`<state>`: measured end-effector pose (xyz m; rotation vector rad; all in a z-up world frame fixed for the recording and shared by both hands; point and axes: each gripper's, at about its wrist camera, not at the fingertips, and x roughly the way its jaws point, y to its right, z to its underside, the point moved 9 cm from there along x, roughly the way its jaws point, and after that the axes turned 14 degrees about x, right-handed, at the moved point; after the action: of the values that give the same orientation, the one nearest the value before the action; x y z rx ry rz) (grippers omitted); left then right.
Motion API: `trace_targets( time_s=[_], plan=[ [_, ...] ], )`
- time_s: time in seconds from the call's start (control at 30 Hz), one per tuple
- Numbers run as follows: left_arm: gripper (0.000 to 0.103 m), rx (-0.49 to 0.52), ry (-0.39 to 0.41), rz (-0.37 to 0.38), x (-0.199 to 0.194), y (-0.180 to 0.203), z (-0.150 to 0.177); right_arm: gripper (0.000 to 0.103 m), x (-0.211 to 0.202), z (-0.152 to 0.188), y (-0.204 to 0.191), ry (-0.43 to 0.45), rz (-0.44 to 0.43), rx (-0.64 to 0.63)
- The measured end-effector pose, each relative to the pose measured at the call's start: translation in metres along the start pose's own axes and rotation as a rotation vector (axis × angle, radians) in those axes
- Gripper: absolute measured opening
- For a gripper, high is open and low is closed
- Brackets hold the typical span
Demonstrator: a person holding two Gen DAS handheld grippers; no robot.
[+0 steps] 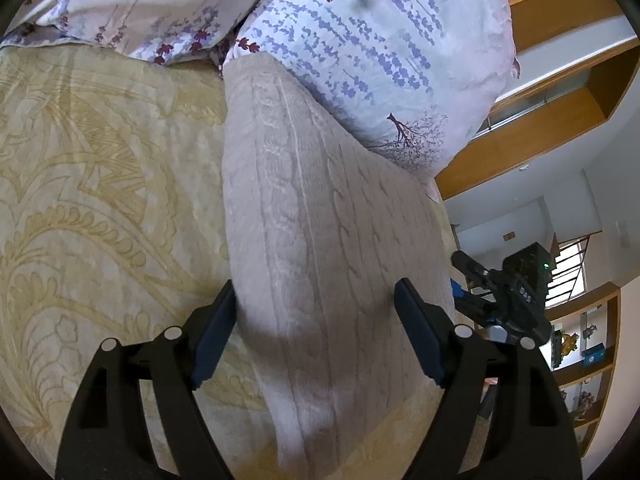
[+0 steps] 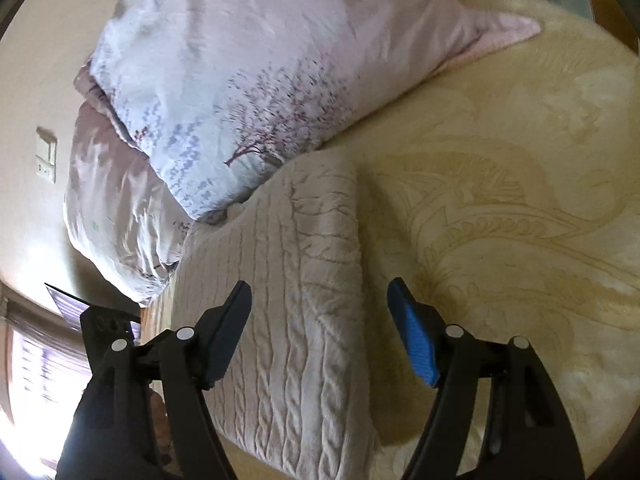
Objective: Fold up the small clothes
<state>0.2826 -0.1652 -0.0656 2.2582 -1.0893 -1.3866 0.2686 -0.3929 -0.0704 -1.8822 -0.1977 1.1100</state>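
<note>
A pale beige cable-knit garment (image 1: pixel 312 184) lies folded in a long strip on the cream patterned bedspread (image 1: pixel 100 200), its far end against a floral pillow (image 1: pixel 360 40). My left gripper (image 1: pixel 316 286) is open just above the strip's near part, one finger on each side and nothing gripped. In the right wrist view the same garment (image 2: pixel 288 248) runs from the lower middle up to the pillow (image 2: pixel 240 80). My right gripper (image 2: pixel 320 284) is open over the garment's right edge, its left finger above the knit and its blue-padded right finger above the bedspread (image 2: pixel 500 200).
A second floral pillow or quilt (image 2: pixel 116 208) is bunched at the far left. The other gripper's black body (image 1: pixel 516 296) shows beyond the garment's right side. Wooden shelving (image 1: pixel 560 80) and a shelf of ornaments (image 1: pixel 580 340) stand past the bed edge.
</note>
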Motion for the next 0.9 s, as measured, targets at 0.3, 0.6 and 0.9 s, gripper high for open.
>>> trace_targets(
  time_s=[0.3,0.6,0.9],
  plan=[
    [0.071,-0.035,0.015,0.046,0.008,-0.001,-0.005,0.052,0.027,0.01,-0.002,-0.125,-0.104,0.009],
    [0.039,-0.068,0.063,0.111,-0.003,-0.002,-0.008,0.029,0.015,0.022,-0.016,-0.101,-0.195,-0.018],
    [0.038,-0.001,0.126,0.146,-0.063,0.005,-0.005,0.027,0.0,0.059,-0.067,-0.084,-0.266,-0.123]
  ],
)
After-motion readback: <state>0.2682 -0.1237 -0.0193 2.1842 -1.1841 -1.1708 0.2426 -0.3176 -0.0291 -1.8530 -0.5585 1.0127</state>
